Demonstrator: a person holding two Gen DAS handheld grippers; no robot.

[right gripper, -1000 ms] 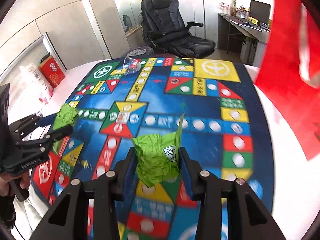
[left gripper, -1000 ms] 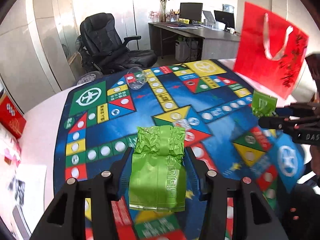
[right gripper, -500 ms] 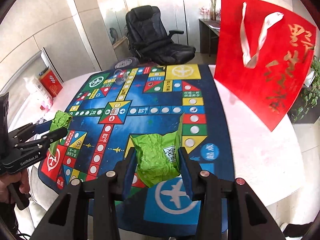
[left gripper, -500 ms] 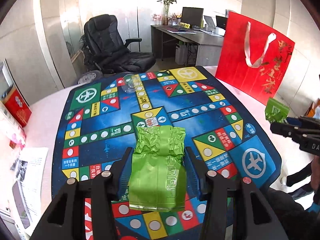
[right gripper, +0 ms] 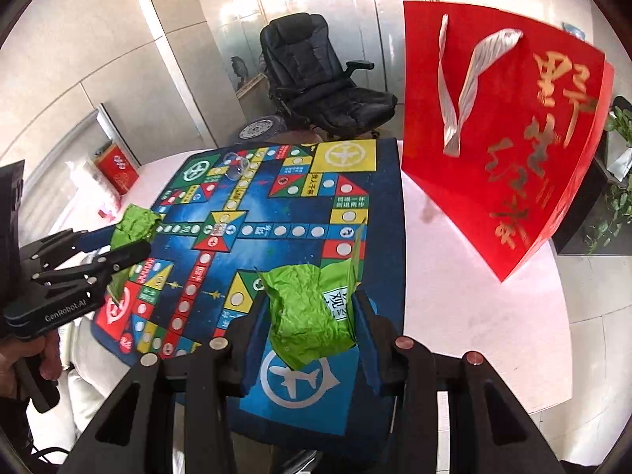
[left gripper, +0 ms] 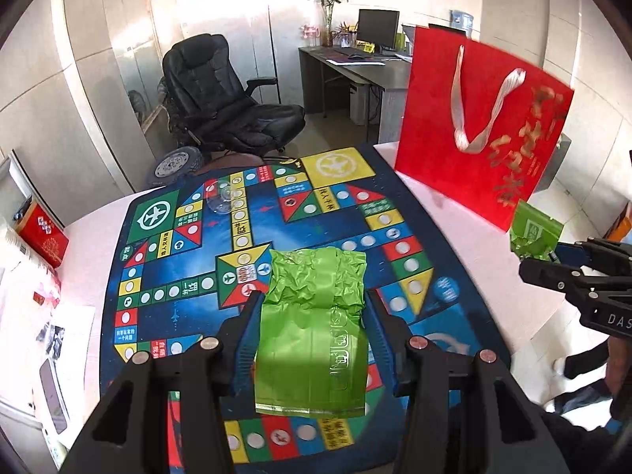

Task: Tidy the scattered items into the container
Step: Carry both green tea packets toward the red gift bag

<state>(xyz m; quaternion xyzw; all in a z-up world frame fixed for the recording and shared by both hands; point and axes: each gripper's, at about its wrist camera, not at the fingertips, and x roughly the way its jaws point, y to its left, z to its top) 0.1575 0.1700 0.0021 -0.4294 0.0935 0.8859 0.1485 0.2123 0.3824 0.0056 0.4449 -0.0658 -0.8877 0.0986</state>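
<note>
Above the game-mat bench (left gripper: 466, 229), both jaws pinch green packets (left gripper: 312, 328) (right gripper: 312, 308); slick foil could slip before reaching the red bag (right gripper: 509, 130).

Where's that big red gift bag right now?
The red gift bag stands upright at the table's far right, just off the game mat's right edge, in both wrist views.

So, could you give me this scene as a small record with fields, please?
left gripper: jaws shut on a green packet
right gripper: jaws shut on a crumpled green packet
container: red paper bag, upright on the white table
surface: game mat
also on the mat: clear cup, lying on its side
</note>
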